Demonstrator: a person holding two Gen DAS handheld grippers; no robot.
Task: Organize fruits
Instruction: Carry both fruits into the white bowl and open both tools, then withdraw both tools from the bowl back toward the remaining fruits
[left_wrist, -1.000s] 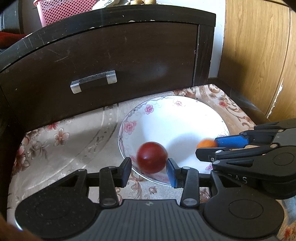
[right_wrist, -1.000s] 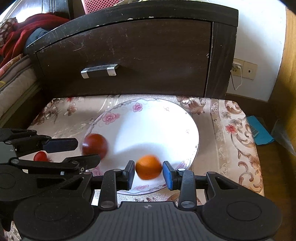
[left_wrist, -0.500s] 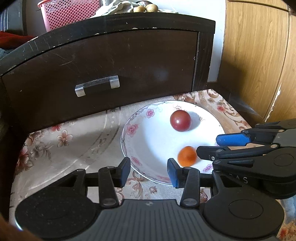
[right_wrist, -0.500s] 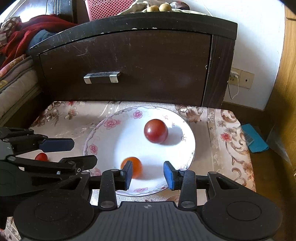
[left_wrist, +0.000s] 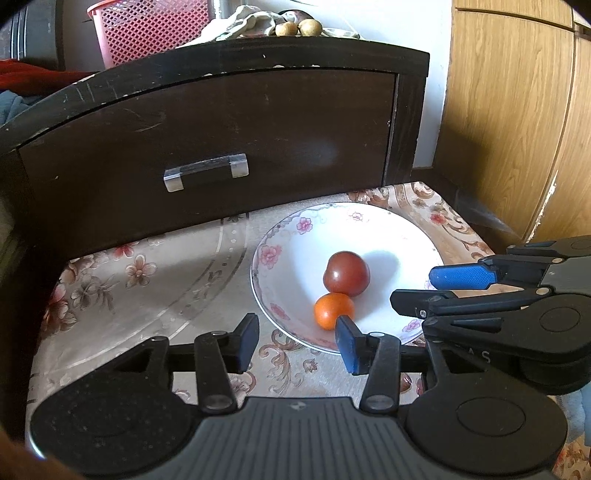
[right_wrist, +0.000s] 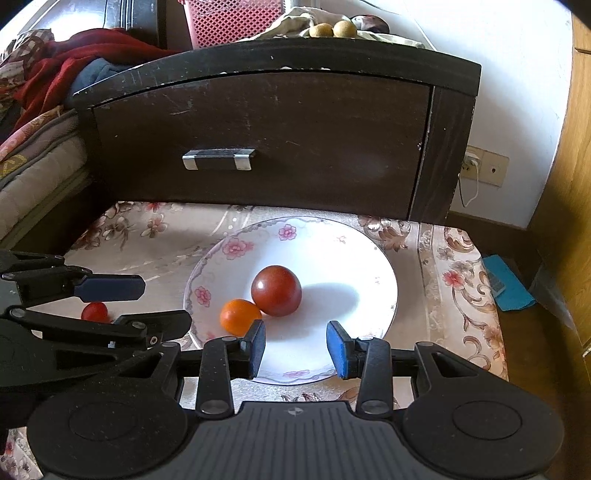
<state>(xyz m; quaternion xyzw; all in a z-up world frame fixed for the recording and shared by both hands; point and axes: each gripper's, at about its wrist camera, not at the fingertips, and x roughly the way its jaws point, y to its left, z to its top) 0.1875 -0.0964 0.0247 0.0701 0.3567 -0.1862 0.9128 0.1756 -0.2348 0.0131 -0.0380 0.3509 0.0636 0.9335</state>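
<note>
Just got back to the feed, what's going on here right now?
A person is sorting fruit with two handheld grippers. The left gripper and right gripper are both open and empty, hovering at the near rim of the floral plate. A dark red fruit and an orange fruit sit touching on it. One small red fruit lies on the cloth, off the plate.

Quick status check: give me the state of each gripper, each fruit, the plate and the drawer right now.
left gripper: open, empty
right gripper: open, empty
dark red fruit: resting in the plate, touching the orange fruit
orange fruit: resting in the plate
small red fruit: on the cloth, outside the plate
plate: upright on the cloth, holding two fruits
drawer: closed
</note>
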